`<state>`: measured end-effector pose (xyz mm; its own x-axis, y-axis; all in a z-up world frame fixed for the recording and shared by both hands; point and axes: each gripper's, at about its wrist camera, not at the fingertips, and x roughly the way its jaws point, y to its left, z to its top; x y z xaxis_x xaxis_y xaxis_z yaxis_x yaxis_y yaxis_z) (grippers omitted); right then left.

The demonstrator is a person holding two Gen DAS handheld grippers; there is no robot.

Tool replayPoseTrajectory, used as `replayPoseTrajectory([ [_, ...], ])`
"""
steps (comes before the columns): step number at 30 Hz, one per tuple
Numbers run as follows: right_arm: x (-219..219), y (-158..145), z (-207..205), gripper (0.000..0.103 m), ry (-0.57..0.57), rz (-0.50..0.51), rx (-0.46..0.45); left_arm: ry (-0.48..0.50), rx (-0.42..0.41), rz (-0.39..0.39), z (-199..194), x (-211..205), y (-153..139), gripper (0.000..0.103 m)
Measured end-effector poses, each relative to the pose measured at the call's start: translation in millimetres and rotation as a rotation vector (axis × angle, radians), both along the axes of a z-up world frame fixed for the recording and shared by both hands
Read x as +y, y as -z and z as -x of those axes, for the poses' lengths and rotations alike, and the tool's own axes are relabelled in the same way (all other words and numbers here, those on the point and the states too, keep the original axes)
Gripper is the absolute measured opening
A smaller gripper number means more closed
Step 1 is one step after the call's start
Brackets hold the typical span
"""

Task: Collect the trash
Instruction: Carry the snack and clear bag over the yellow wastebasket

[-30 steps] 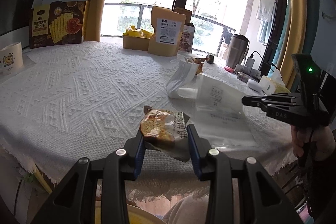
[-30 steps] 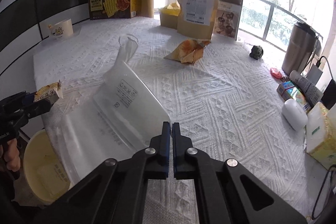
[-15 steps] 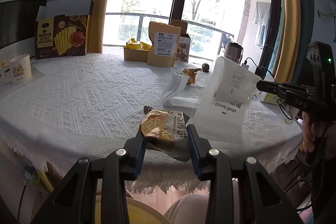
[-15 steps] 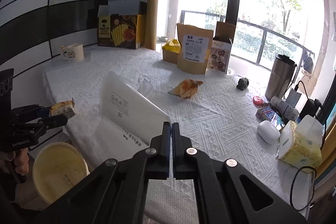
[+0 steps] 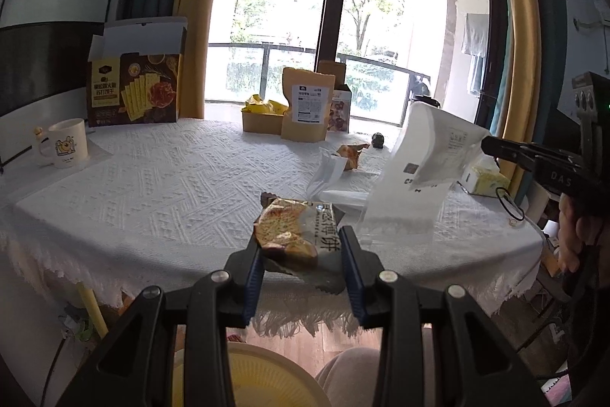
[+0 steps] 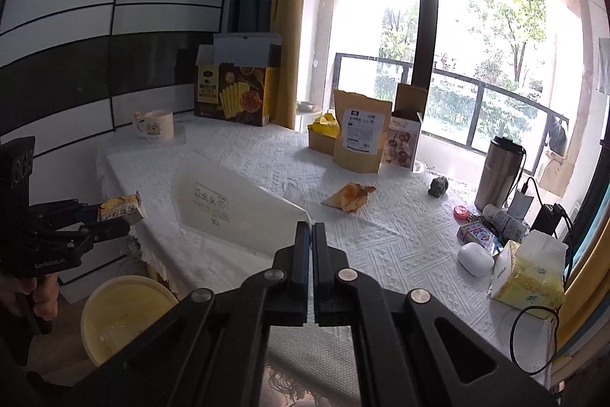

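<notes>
Snack wrapper (image 5: 301,235) pinched in my left gripper (image 5: 301,246) jaws, held above the surface (image 5: 171,185) edge; my right gripper (image 6: 310,235) jaws pressed together on a clear plastic bag (image 6: 228,205), lifted off the cloth; yellow bin (image 6: 126,315) below

A printed snack wrapper (image 5: 295,235), gold and silver, sits pinched upright above the table edge. At its 2 o'clock a translucent plastic bag (image 5: 423,170) hangs lifted and folded. A crumpled orange wrapper (image 6: 350,196) lies on the table at 12 o'clock.
</notes>
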<state>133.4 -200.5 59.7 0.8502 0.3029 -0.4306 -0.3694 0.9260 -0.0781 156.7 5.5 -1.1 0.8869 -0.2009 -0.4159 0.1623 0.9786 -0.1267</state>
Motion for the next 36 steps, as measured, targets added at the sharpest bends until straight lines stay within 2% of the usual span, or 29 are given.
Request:
replayPoseTrajectory([
  [9, 22.5, -15.1, 34.6, 0.001, -0.054, -0.011, -0.044, -0.038, -0.032, -0.014, 33.0, 14.2, -10.1, 0.037],
  [19, 59.7, -14.7, 54.1, 0.001, -0.134, -0.009, -0.044, -0.093, -0.036, -0.013, 57.8, 40.8, -11.3, 0.037],
  [27, 98.0, -6.0, 64.0, 0.001, -0.211, 0.002, -0.024, -0.145, -0.03, -0.006, 75.2, 69.4, -5.7, 0.037],
  [36, 141.1, 22.6, 61.0, 0.001, -0.286, 0.008, 0.042, -0.189, -0.011, 0.008, 89.3, 96.7, 5.0, 0.037],
])
